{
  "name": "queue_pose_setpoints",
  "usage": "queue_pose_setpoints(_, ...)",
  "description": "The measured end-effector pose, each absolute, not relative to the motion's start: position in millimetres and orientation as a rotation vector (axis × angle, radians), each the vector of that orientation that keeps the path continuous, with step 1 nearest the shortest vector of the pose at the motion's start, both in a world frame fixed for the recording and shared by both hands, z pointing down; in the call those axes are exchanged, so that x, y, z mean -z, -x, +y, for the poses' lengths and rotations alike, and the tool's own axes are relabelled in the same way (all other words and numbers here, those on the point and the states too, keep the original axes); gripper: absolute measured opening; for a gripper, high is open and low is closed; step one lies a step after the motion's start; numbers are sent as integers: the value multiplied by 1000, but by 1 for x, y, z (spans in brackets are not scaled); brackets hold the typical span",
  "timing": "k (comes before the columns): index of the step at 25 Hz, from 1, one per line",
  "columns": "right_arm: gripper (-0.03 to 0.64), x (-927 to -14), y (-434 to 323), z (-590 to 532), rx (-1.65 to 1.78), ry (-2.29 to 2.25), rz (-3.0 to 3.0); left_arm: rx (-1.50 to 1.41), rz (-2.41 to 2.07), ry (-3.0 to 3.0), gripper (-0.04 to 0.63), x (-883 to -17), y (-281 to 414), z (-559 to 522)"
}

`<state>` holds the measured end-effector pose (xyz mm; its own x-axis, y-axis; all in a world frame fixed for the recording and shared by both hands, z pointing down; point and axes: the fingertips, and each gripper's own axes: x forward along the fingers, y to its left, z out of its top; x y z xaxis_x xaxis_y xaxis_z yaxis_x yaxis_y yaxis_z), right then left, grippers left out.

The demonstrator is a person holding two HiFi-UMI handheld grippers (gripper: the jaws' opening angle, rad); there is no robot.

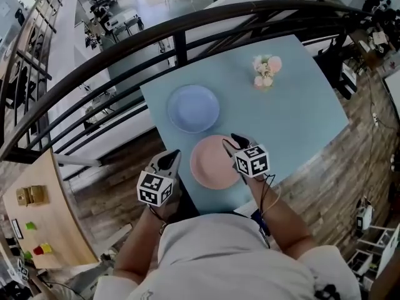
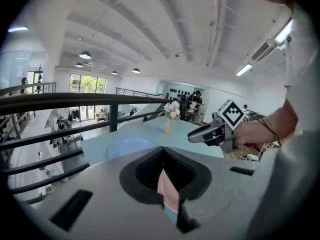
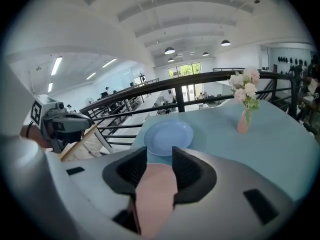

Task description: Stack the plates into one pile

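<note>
Pink and pale blue, the two plates lie flat on the light blue tabletop [image 1: 300, 117], hollow sides up. Being round, neither shows a long axis. The pink plate [image 1: 212, 162] sits near the tabletop's near edge, close to the person. The blue plate [image 1: 194, 108] lies just beyond it, a little to the left, and the two rims are close but not overlapping. The plates are not stacked.

The right tool [image 1: 234, 141] hovers over the right part of the pink plate and points away from the person toward the blue plate. In the right gripper view its jaws stand apart and grip nothing; the pink plate shows in the gap, with the blue plate just past the tips.

The left tool [image 1: 170, 157] is at the tabletop's left edge, just beside the pink plate's left rim and not visibly touching it. It also points away from the person. In the left gripper view its jaws are drawn together at the tips, leaving only a thin slit. A sliver of pink, then tabletop blue, shows through that slit, and nothing is clamped in it.

A small vase of flowers [image 1: 265, 74] stands upright toward the far right of the tabletop, well apart from both plates. A dark railing [image 1: 125, 49] curves past the far edge.
</note>
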<state>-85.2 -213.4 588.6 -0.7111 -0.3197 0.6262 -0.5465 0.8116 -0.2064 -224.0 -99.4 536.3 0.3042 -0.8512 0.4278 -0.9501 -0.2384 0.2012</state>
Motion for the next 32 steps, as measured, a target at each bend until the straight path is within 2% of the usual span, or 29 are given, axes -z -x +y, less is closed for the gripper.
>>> queue_pose_setpoints(11,166,-641,118,-276,-557,-644,-2300,-325,-1557,-2104,5,-581,260,-150)
queue_pose_setpoints(32,163,-742,150,-355,-909,-669,-2099,-339,-1494,-2037,5,-639,280,-220)
